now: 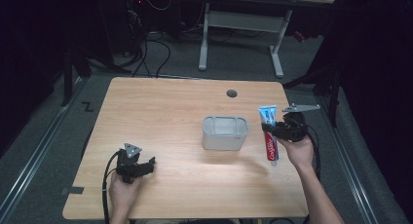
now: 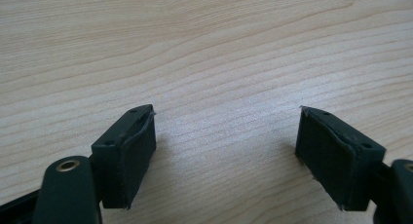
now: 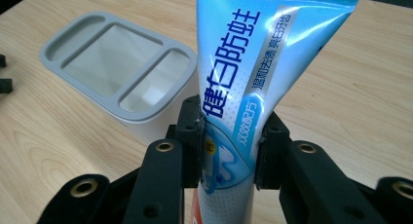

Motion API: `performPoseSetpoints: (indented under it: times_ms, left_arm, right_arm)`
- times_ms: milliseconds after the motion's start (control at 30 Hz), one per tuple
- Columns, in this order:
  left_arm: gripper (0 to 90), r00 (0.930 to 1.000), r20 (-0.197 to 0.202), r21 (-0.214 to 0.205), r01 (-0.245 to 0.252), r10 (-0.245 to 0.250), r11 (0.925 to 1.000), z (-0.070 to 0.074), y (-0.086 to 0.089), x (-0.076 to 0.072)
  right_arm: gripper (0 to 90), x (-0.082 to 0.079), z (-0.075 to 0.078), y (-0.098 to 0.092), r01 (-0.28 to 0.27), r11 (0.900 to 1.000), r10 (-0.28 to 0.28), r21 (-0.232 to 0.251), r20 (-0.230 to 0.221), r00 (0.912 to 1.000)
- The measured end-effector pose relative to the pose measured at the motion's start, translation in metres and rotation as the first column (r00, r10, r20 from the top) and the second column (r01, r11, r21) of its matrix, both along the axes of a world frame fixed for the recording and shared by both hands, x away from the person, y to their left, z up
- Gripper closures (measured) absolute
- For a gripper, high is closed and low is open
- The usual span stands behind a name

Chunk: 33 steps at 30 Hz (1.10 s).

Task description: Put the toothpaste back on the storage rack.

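A blue, white and red toothpaste tube [image 1: 270, 132] is held upright to the right of a grey and white holder box [image 1: 225, 132], cap end down. My right gripper [image 1: 279, 131] is shut on the tube's middle; in the right gripper view its jaws squeeze the tube [image 3: 238, 83] from both sides, with the holder box [image 3: 122, 78] to the left behind it. The box has a grey rim with three open slots. My left gripper [image 1: 146, 164] rests low at the table's front left, open, and in the left gripper view its pads [image 2: 131, 156] stand wide apart over bare wood.
The wooden table [image 1: 160, 107] has a round cable hole [image 1: 232, 93] near its far edge. A white desk frame [image 1: 243, 24] and cables stand on the floor beyond the table. Dark floor rails run along both sides.
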<state>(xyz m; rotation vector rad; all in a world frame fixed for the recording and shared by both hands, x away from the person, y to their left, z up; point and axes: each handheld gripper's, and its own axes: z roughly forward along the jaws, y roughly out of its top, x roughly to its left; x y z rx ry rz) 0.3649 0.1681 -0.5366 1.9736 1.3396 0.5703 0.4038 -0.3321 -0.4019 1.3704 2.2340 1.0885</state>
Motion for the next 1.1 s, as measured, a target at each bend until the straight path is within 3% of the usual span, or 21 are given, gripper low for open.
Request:
performPoseSetpoints:
  times_ms: [400, 733, 1100]
  left_arm:
    - [23.0, 1.0, -0.001, -0.002, 0.0, 0.0, 1.0, 0.0, 0.0, 0.0]
    - [22.9, 1.0, 0.0, -0.004, 0.0, 0.0, 1.0, 0.0, 0.0, 0.0]
    - [22.8, 1.0, -0.001, -0.007, 0.0, 0.0, 1.0, 0.0, 0.0, 0.0]
  right_arm:
    - [70.2, -0.006, 0.018, 0.011, -0.062, 0.9977, 0.061, 0.028, 0.035, 0.9975]
    - [70.2, -0.006, 0.045, 0.022, -0.115, 0.9894, 0.106, 0.088, 0.101, 0.9893]
    - [71.0, -0.001, 0.06, 0.04, -0.169, 0.9809, 0.152, 0.097, 0.164, 0.9748]
